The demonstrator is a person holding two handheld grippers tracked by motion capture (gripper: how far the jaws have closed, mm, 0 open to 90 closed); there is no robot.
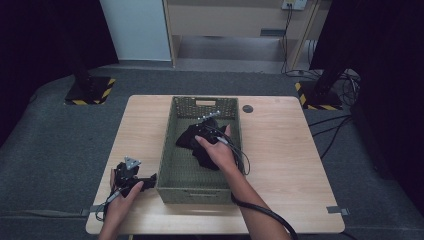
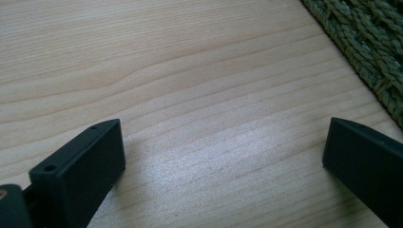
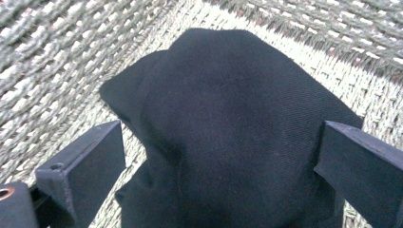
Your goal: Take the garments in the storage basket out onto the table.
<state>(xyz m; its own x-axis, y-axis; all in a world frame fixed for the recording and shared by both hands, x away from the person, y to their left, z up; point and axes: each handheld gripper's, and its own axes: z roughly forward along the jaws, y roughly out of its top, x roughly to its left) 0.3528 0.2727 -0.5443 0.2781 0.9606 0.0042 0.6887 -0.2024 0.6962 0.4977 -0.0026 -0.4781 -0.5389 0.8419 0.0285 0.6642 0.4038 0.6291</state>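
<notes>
A green woven basket stands in the middle of the wooden table. A crumpled black cloth lies on its floor. My right gripper is down inside the basket, open, over the cloth. In the right gripper view the cloth bulges up between the spread jaws of my right gripper, on the basket's weave. My left gripper rests low on the table just left of the basket. It is open over bare wood, with the basket wall at the upper right.
A small dark round disc lies on the table behind the basket's right corner. Two stand bases with yellow-black stripes sit on the grey floor beyond the table. Cables trail on the floor at the right.
</notes>
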